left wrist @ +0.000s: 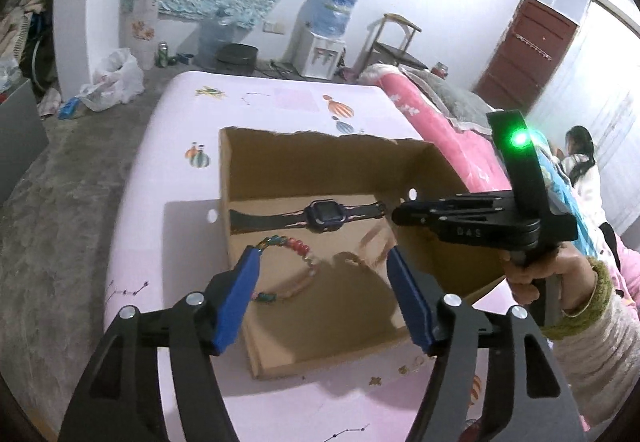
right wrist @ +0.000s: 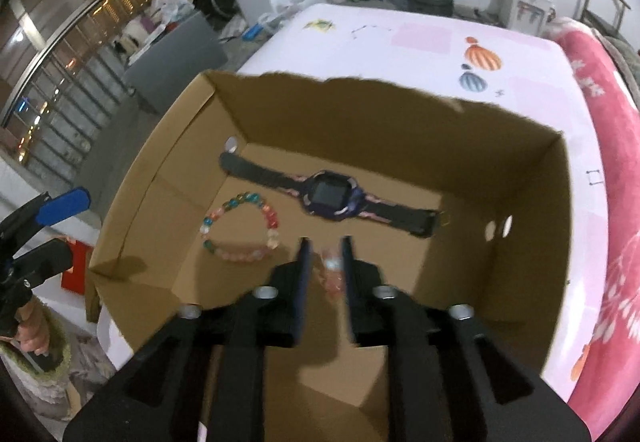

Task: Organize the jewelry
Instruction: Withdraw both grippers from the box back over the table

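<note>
**Ana:** Progress looks good: inside the cardboard box lie the watch, strap laid flat across the far part of the floor, and the beaded bracelet, a closed ring just nearer than it

**Ben:** And the tongs?

**Ana:** The left gripper stands wide apart over the near edge of the box, nothing between its blue pads; the bracelet lies below it, untouched. The right gripper has its jaws parted a little, and a small pale pink piece shows blurred in the gap. I cannot tell whether the pads press on it or whether it is loose, and I cannot name it

**Ben:** So that would be the third item?

**Ana:** I judge so. If it lands in the box, it lands near the bracelet

**Ben:** What is left?

**Ana:** On the pink tablecloth just outside the near wall of the box, in the left wrist view, a few small pale bits lie; too small to say if they are jewelry

**Ben:** Anything in the way?

**Ana:** The box walls stand tall, so each gripper must come in from above. The two tools are close together over the opening. Farther off: a pink blanket, a water dispenser, and a person sitting well apart
</note>
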Motion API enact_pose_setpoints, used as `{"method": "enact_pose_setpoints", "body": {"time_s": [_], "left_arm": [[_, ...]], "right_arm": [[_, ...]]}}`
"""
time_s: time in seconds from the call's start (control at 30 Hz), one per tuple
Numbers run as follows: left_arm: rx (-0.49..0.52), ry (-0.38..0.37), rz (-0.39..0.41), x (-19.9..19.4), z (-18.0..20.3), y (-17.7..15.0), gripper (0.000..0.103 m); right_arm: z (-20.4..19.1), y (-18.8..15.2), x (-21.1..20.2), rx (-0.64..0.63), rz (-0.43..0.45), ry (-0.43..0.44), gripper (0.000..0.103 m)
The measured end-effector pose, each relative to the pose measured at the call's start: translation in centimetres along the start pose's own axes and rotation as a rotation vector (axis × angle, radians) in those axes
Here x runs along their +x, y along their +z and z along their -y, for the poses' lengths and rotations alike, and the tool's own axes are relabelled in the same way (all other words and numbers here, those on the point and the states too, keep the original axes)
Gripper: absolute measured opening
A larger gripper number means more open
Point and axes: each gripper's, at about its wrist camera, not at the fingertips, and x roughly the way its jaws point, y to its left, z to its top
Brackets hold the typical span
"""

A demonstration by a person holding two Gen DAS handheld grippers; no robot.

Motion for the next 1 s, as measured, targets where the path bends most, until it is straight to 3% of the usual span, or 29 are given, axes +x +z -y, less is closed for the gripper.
{"method": "enact_pose_setpoints", "body": {"time_s": [0.13,0.33,0.4,0.6,0.73,1.0], "left_arm": [[0.003,0.031,0.026,-0.8,-0.5,-1.0,0.072],[-0.040,0.035,0.095,-2.6,-2.2,-2.0,0.081],[-0.059,0.056,0.095,-2.8,-2.7,-2.4,0.081],[-0.046,0.079,0.106,-3.8,-2.6,-5.8,0.086],[0.002,0.105,0.053,-3.5,-1.5,-9.3,0.091],[0.064,0.124,-0.149,1.5,1.8,-16.2,0.092]], "right_arm": [[0.2,-0.6,-1.9,0.030,0.041,0.027,0.034],[3.2,-3.1,-8.9,0.166,0.225,0.036,0.053],[4.6,-4.9,-11.2,0.236,0.284,0.026,0.054],[5.8,-12.7,-15.9,0.355,0.408,-0.091,0.072],[5.0,-17.7,-15.7,0.391,0.392,-0.184,0.084],[2.7,-24.9,-8.2,0.402,0.159,-0.377,0.085]]}}
